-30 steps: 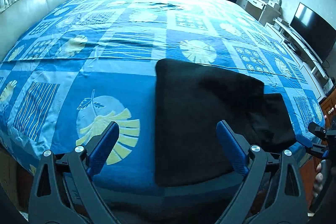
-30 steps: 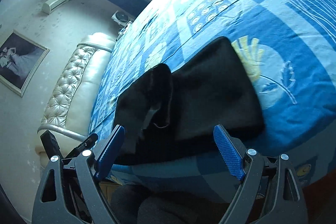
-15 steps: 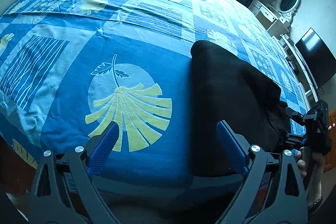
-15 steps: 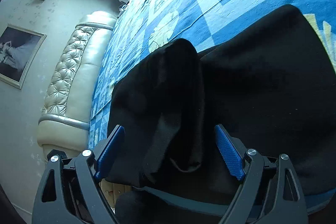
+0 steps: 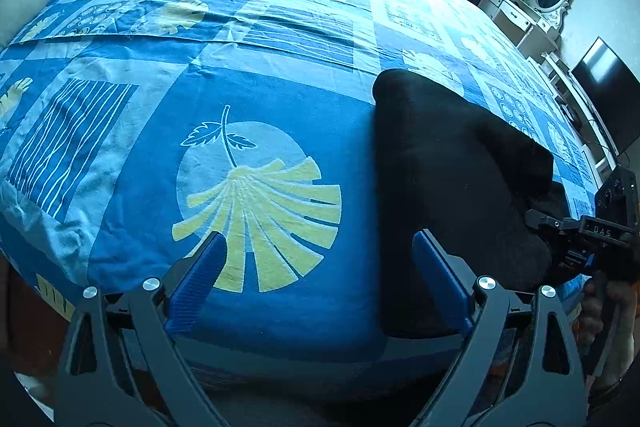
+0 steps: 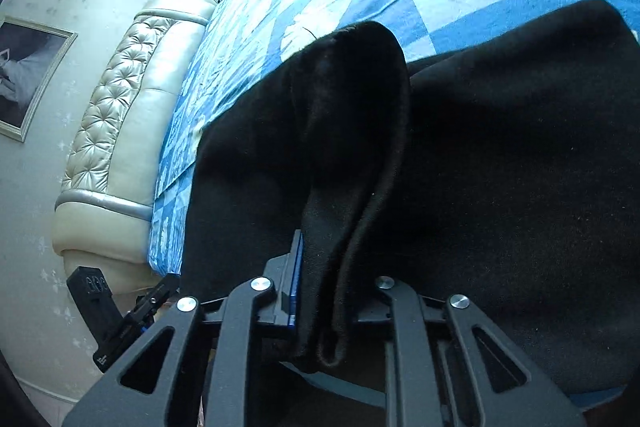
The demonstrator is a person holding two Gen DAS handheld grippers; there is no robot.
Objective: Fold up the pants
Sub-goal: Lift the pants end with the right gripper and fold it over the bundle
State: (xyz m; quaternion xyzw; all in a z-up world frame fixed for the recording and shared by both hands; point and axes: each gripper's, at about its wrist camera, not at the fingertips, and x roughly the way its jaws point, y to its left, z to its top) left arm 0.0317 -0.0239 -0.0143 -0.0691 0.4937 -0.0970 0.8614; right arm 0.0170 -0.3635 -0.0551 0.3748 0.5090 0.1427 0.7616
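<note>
Black pants [image 5: 448,187] lie on the blue patterned bedspread [image 5: 168,131], at the near edge of the bed, already doubled into a thick slab.

Right gripper [image 6: 320,291]: jaws have just been closing, and they now pinch a hanging flap of the pants' loose end, the cloth bunched between the pads and drooping below them. Beyond the jaws, the flap rises to a rounded ridge; the main slab spreads off to their right. In the left wrist view the right gripper [image 5: 576,239] sits at the far right, against the slab's outer end.

Left gripper [image 5: 320,283]: jaws spread wide, nothing between them. Its right pad overlaps the slab's near left corner in the picture; whether it touches I cannot tell. Its left pad is over bare bedspread, above the yellow leaf print [image 5: 260,219].

Step in hand, as I judge it: taking hold for another fold, with only the right side secured so far.

Next move likely calls for the left gripper to shift right and close on the near corner, so both ends lift together. A one-sided lift risks dragging the stack askew.
</note>
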